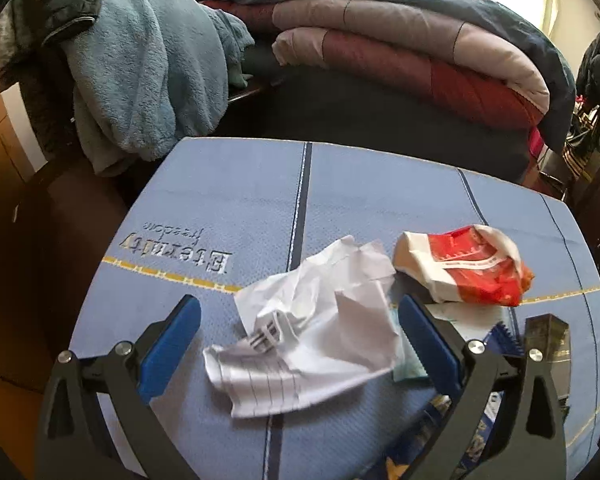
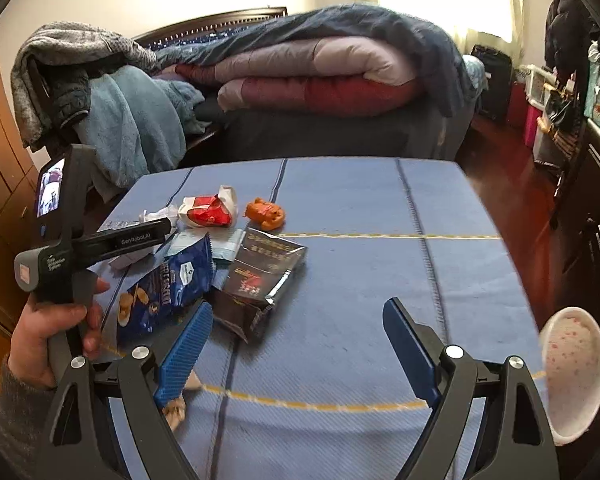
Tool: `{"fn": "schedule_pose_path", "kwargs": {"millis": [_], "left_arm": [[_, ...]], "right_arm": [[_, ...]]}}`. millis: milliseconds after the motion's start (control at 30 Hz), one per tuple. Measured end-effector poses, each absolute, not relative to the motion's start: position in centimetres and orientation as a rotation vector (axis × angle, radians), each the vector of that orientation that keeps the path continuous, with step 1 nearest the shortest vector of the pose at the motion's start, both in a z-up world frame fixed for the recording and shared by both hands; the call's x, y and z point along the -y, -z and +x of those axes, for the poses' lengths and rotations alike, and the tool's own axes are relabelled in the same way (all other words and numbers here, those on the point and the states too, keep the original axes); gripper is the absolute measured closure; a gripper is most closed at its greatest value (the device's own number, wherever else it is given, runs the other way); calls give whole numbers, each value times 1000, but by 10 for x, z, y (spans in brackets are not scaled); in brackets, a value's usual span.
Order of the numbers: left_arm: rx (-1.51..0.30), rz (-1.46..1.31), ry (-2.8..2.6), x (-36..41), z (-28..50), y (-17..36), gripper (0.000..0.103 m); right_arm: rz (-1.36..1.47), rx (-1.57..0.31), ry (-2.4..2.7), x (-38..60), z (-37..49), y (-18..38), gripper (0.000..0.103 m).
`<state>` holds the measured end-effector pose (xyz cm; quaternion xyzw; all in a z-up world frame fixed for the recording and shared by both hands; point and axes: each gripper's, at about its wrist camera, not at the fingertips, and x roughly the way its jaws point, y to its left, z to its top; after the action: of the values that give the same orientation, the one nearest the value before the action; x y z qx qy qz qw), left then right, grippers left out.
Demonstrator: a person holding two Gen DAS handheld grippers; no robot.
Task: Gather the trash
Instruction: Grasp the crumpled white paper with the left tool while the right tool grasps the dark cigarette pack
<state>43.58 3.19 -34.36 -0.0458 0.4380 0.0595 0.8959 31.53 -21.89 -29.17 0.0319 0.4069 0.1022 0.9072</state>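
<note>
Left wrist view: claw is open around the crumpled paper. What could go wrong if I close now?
1. The left claw straddles the crumpled white paper, but a pale teal packet lies under the paper's right edge beside the right finger; closing may pinch both or drag the packet.
2. The paper is loose and springy, so it may slip out.
3. The red-and-white wrapper sits close behind; a forward push could shove it across the blue cloth.

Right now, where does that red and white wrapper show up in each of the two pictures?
Left wrist view: the red and white wrapper lies right of centre, just beyond the crumpled white paper.
Right wrist view: it sits left of centre, far up the table.
Shared landmark: the folded quilt on the bed behind.
</note>
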Motion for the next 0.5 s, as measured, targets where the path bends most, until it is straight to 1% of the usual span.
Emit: {"fn": "schedule_pose_path", "kwargs": {"millis": [67, 133, 167, 200, 233, 267, 400, 500], "left_arm": [[-914, -87, -131, -33, 438, 348, 5], [-920, -94, -120, -34, 438, 350, 9], [-918, -91, -120, -34, 437, 351, 16], [-915, -70, -128, -32, 437, 350, 27], [-912, -50, -131, -30, 437, 350, 33], [-909, -39, -127, -30, 437, 350, 43], [-897, -83, -119, -34, 434, 346, 48], [-891, -112, -117, -38, 431, 342, 49]], "right_arm": [[79, -866, -220, 210, 326, 299, 16], [89, -885, -225, 202, 334, 304, 16], [93, -893, -226, 199, 337, 306, 16], [101, -902, -223, 195, 342, 310, 16], [108, -907, -217, 192, 345, 312, 16], [113, -911, -209, 190, 348, 313, 16], [125, -906, -162, 182, 361, 316, 16], [118, -913, -112, 180, 370, 319, 16]]}}
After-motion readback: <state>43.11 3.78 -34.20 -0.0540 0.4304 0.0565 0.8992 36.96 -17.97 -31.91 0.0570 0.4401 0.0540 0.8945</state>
